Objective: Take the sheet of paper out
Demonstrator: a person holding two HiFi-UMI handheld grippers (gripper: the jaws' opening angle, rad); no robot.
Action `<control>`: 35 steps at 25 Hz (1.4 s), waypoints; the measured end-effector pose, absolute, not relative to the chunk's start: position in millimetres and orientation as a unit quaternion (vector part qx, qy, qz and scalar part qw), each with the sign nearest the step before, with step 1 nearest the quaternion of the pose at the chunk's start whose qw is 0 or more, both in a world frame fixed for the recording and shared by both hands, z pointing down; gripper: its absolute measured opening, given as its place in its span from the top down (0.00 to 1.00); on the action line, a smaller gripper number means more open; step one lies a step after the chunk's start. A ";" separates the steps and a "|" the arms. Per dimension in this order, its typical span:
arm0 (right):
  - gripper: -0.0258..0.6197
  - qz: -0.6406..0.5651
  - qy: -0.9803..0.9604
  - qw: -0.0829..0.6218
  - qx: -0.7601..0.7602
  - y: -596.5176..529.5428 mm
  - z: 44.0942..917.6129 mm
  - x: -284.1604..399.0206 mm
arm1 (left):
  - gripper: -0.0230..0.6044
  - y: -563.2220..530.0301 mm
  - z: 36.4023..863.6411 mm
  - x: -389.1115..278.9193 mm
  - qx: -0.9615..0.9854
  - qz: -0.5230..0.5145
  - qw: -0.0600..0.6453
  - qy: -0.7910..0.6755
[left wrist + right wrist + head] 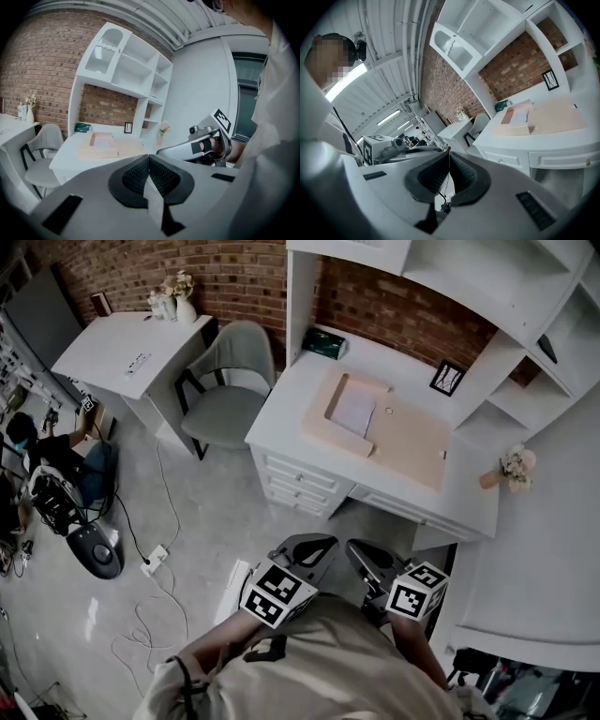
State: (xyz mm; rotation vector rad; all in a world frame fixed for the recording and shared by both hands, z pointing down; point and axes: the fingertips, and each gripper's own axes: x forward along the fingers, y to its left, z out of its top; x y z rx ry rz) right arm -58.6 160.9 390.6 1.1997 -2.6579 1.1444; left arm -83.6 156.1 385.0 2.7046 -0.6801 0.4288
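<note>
In the head view, two tools are seen at 6 o'clock, side by side: the left tool (314, 549) and the right tool (364, 559), each bearing one marker cube. One white desk with drawers (291, 442) stands at 12 o'clock from them, well apart. One flat tan cardboard folder (403, 442) lies on it. One white sheet of paper (356, 409) rests in the recess at the folder's 10 o'clock end. One grey upholstered chair (230, 381) stands at the desk's 9 o'clock side.

In the left gripper view, the left tool's two black ribbed pads (136, 176) are pressed together with nothing between them. The right tool is seen at 3 o'clock, and the folder with its sheet at 10 o'clock on the desk.

In the right gripper view, the right tool's two pads (429, 180) are likewise pressed together and empty. The folder and sheet are seen at 2 o'clock, and the left tool at 9 o'clock.
</note>
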 end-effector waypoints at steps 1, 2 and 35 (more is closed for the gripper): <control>0.92 0.364 -0.850 0.011 0.380 155.7 391.6 -64.3 | 0.94 149.7 386.8 -90.7 0.944 0.147 0.165 -0.245; 0.92 0.363 -0.852 0.016 0.376 151.0 392.3 -70.4 | 0.94 143.5 388.5 -98.6 0.941 0.145 0.171 -0.252; 0.92 0.394 -0.849 -0.019 0.351 47.9 394.5 -28.2 | 0.94 61.7 386.5 -58.6 0.938 0.183 0.122 -0.268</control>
